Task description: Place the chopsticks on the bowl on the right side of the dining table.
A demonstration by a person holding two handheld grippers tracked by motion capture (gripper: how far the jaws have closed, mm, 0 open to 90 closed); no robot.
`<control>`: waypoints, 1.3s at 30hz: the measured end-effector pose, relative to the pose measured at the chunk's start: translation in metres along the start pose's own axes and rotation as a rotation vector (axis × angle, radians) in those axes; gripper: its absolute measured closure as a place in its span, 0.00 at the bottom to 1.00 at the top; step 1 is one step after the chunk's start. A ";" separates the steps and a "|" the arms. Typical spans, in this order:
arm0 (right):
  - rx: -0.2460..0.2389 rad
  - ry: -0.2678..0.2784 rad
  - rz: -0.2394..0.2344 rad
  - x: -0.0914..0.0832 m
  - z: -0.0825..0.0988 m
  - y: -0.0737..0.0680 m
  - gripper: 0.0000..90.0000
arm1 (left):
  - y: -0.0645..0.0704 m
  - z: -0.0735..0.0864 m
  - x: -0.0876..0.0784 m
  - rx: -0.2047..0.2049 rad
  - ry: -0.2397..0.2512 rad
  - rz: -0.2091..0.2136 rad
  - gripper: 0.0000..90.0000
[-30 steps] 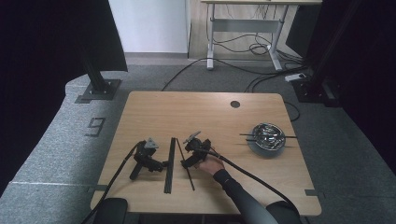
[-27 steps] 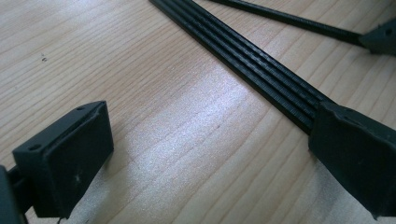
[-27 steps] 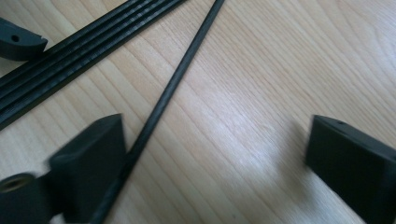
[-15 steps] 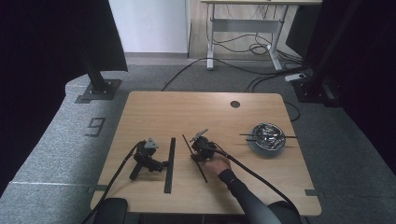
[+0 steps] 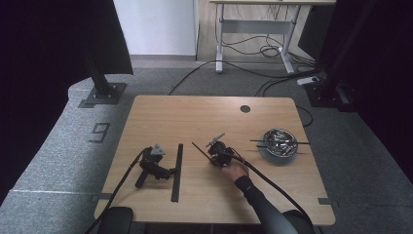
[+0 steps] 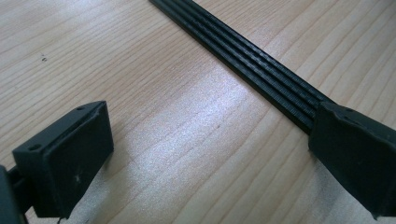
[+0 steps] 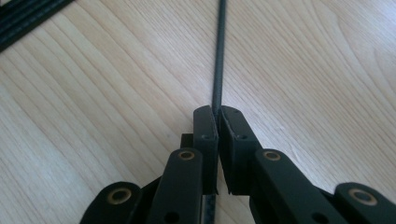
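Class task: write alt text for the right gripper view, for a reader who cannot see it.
Black tongs are shut on a thin black rod that runs straight away over a pale wooden table. A ridged black strip crosses the top left corner.

A lab: black curtains (image 5: pixel 53 44), loose floor cables (image 5: pixel 253 51), bare wooden table (image 5: pixel 195 117).

Two black jaws wide apart over the wooden table (image 6: pixel 154 116), perhaps just touching a ribbed black strip (image 6: pixel 261 77).
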State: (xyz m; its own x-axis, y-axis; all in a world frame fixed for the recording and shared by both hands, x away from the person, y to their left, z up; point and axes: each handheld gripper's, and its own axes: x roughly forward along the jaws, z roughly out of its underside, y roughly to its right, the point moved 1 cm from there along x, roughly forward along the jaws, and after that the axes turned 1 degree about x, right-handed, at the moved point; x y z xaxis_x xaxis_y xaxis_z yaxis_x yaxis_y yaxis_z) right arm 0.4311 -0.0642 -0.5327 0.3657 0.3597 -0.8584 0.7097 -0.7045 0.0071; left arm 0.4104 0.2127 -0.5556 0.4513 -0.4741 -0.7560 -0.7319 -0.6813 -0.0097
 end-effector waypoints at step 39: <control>0.122 -0.046 0.015 -0.061 0.103 0.057 0.95 | 0.000 0.000 0.000 0.000 0.000 0.000 0.00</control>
State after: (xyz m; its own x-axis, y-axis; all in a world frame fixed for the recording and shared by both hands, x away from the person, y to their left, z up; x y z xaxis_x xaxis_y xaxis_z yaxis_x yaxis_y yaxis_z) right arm 0.3873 -0.1891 -0.5325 0.3460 0.3222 -0.8812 0.6246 -0.7799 -0.0399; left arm 0.4104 0.2127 -0.5556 0.4513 -0.4745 -0.7558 -0.7321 -0.6811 -0.0096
